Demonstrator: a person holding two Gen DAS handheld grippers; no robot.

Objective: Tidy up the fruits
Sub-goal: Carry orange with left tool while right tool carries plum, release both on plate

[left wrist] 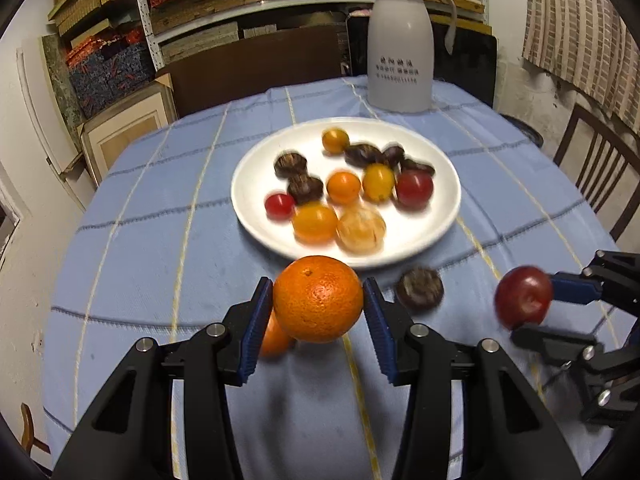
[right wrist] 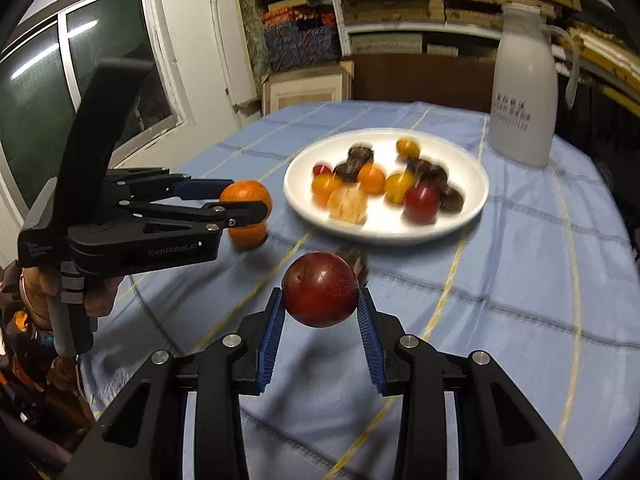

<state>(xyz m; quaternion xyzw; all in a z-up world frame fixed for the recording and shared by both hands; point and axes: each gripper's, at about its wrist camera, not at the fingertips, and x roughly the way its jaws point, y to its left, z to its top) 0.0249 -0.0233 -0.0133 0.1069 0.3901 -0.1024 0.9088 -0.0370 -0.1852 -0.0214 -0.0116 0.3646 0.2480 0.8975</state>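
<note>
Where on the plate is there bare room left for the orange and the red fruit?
The white plate is crowded through its middle. Bare patches: the left rim beside the small red tomato, and the far rim towards the white jug. The second orange and dark nut take up cloth in front.

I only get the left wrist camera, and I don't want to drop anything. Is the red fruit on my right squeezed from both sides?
Observer: Yes. The right wrist view shows the right gripper with a blue pad pressed on each side of the plum.
Operator: What's hiding behind my left finger?
Observer: A second orange lies on the tablecloth, just under the orange that the left gripper holds.
Operator: Who's carrying my gripper?
Observer: A hand is wrapped around its handle.
</note>
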